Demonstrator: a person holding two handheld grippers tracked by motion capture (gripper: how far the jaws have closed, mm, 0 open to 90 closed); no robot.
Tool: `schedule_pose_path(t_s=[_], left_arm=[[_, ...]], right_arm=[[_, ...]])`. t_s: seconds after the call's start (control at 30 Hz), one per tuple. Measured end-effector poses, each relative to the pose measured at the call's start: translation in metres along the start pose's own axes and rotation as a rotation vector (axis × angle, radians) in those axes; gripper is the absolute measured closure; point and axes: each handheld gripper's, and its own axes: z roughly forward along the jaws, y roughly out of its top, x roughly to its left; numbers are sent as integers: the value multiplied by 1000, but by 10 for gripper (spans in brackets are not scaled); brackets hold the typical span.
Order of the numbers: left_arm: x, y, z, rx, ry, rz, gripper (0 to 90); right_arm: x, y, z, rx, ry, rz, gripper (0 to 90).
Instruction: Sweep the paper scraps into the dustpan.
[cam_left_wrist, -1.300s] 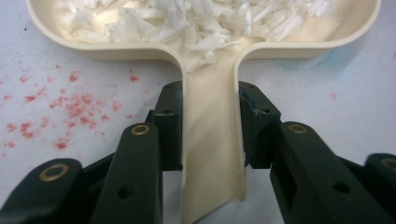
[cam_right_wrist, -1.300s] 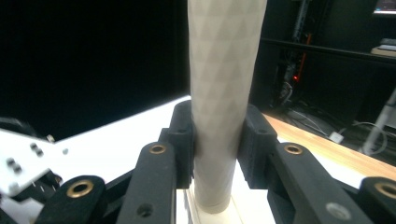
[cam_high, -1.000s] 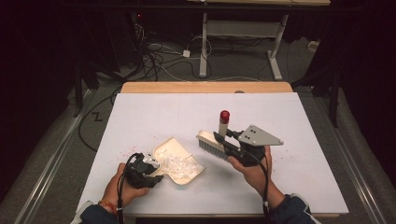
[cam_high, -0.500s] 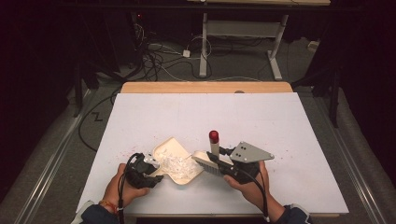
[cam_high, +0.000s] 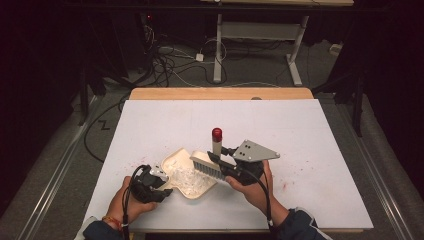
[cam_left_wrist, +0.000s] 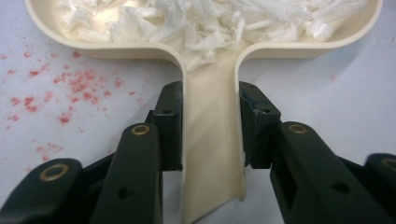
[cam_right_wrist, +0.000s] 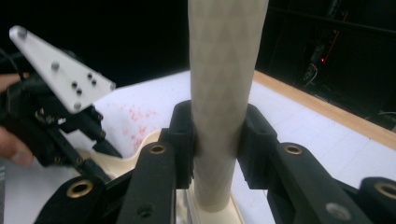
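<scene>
A cream dustpan (cam_high: 186, 176) lies flat on the white table and holds a heap of white shreds (cam_left_wrist: 187, 23). My left gripper (cam_left_wrist: 210, 126) is shut on the dustpan's handle (cam_left_wrist: 212, 158), near the front edge of the table (cam_high: 150, 182). My right gripper (cam_right_wrist: 217, 140) is shut on the cream handle of a brush (cam_right_wrist: 224, 70). The handle stands upright and ends in a red tip (cam_high: 216, 133). The brush's bristles (cam_high: 205, 165) hang over the right side of the pan, by the shreds.
Red specks (cam_left_wrist: 70, 88) dot the white table cover (cam_high: 300, 130) left of the dustpan handle, and a few lie at the right (cam_high: 300, 165). A bare wooden strip (cam_high: 220, 93) edges the far side. Cables and a desk frame lie on the floor beyond.
My right gripper carried the brush left, from beside the dustpan to over its right side, dipping low and then rising a little. The left gripper and the dustpan stayed put.
</scene>
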Motion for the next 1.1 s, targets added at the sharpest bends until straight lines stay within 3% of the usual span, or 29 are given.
schedule_pose_path(t_s=[0.17,0.43,0.53,0.63,0.77,0.8,0.93,1.03,1.1], left_arm=[[2,-1,-1,7,-1,1,633],[3,-1,-1,6,-5,-3,633],[4,-1,-1,2,-6,-8,633],[4,0,-1,1,-1,-11,633],[6,-1,0,-5,-5,-20,633],[6,-1,0,-5,-5,-20,633],[6,-1,-1,1,2,-19,633],[8,-1,-1,0,-2,-22,633],[8,0,-1,1,3,-24,633]], right_arm=[[-8,12,-6,-32,-20,5,710],[-39,18,0,-33,-127,11,710],[-54,15,8,-22,-163,38,710],[-64,10,20,-6,-227,25,710],[-74,0,38,16,-276,49,711],[-75,-3,43,24,-286,34,711],[-75,-9,63,63,-308,-24,711],[-68,-12,69,48,-268,-6,711],[-60,-12,73,52,-234,-32,710]])
